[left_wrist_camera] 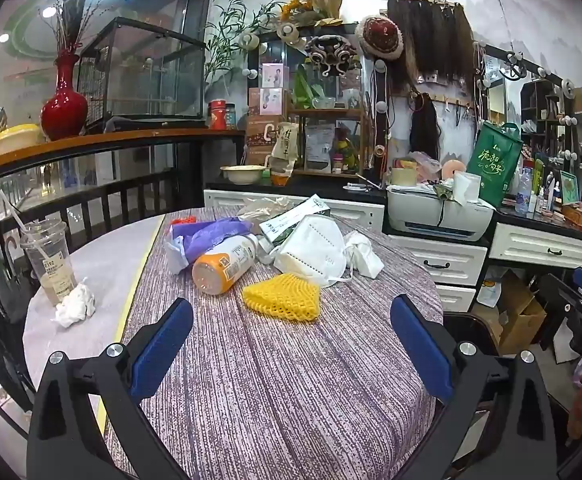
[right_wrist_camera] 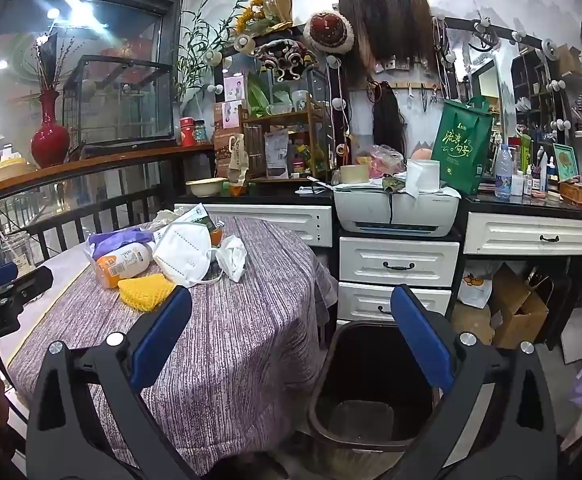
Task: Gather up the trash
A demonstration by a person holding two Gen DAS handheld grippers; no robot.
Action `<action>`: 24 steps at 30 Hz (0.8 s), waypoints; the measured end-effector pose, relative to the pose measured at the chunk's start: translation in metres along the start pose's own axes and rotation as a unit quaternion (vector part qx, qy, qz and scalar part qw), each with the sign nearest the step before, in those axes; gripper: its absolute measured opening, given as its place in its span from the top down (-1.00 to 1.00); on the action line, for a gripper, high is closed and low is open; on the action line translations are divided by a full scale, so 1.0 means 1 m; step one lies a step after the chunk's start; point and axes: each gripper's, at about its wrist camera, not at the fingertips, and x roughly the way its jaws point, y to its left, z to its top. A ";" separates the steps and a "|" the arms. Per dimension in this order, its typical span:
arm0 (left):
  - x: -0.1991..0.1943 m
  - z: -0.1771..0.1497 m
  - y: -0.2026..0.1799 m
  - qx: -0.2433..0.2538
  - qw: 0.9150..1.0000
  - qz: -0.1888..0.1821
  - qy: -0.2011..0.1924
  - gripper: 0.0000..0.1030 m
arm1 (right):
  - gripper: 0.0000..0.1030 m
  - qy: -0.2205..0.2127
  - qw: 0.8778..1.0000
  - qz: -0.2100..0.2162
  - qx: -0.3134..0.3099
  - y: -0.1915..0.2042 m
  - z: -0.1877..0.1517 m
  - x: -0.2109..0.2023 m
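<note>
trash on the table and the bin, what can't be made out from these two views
- Bin: right wrist view shows a dark inside, contents unclear; the right hand-held gripper hides part of its rim.
- Drink cup: clear in the left wrist view, cut by the edge in the right.
- Items behind the white mask and bottle: overlapped, unidentifiable.
- Bottle label: too small to read.

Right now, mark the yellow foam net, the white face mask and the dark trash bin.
yellow foam fruit net [left_wrist_camera: 282, 297], left wrist view, centre of the mesh.
white folded face mask [left_wrist_camera: 311, 249], left wrist view, middle panel.
dark plastic trash bin [right_wrist_camera: 333, 364], right wrist view, left inner wall.
</note>
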 end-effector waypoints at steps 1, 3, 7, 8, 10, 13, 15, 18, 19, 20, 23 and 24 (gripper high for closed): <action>-0.001 0.000 0.000 0.001 1.000 0.001 -0.002 -0.90 | -0.91 -0.001 1.000 0.001 0.000 0.000 0.000 0.000; -0.003 0.001 0.000 0.002 1.000 0.001 -0.006 -0.90 | -0.91 -0.003 1.000 0.001 0.000 0.000 0.000 0.000; -0.002 0.004 0.004 -0.003 1.000 0.003 0.003 -0.90 | -0.91 -0.008 1.000 0.004 0.000 0.001 -0.001 0.000; -0.001 0.004 0.006 -0.002 1.000 0.004 0.004 -0.90 | -0.91 -0.009 1.000 0.005 0.000 0.001 -0.001 0.000; 0.000 0.001 0.005 0.001 1.000 0.004 0.002 -0.90 | -0.91 -0.001 1.000 0.002 0.005 -0.003 -0.005 0.005; 0.000 -0.001 0.004 0.003 1.000 0.005 0.001 -0.90 | -0.91 0.000 1.000 0.001 0.004 -0.001 -0.006 0.007; 0.000 -0.001 0.004 0.003 1.000 0.006 0.001 -0.90 | -0.91 0.001 1.000 0.002 0.006 -0.001 -0.006 0.008; 0.003 -0.001 0.006 0.003 1.000 0.005 0.001 -0.90 | -0.91 0.003 1.000 0.002 0.004 -0.002 -0.004 0.004; 0.003 -0.001 0.006 0.003 1.000 0.005 0.001 -0.90 | -0.91 0.003 1.000 0.002 0.004 -0.002 -0.004 0.004; 0.003 -0.002 0.006 0.003 1.000 0.006 0.002 -0.90 | -0.91 0.003 1.000 0.002 0.004 -0.002 -0.004 0.004; 0.004 -0.002 0.008 0.003 1.000 0.006 0.003 -0.90 | -0.91 0.003 1.000 0.002 0.004 -0.002 -0.004 0.005; 0.004 -0.002 0.007 0.003 1.000 0.006 0.002 -0.90 | -0.91 0.004 1.000 0.002 0.004 -0.003 -0.005 0.006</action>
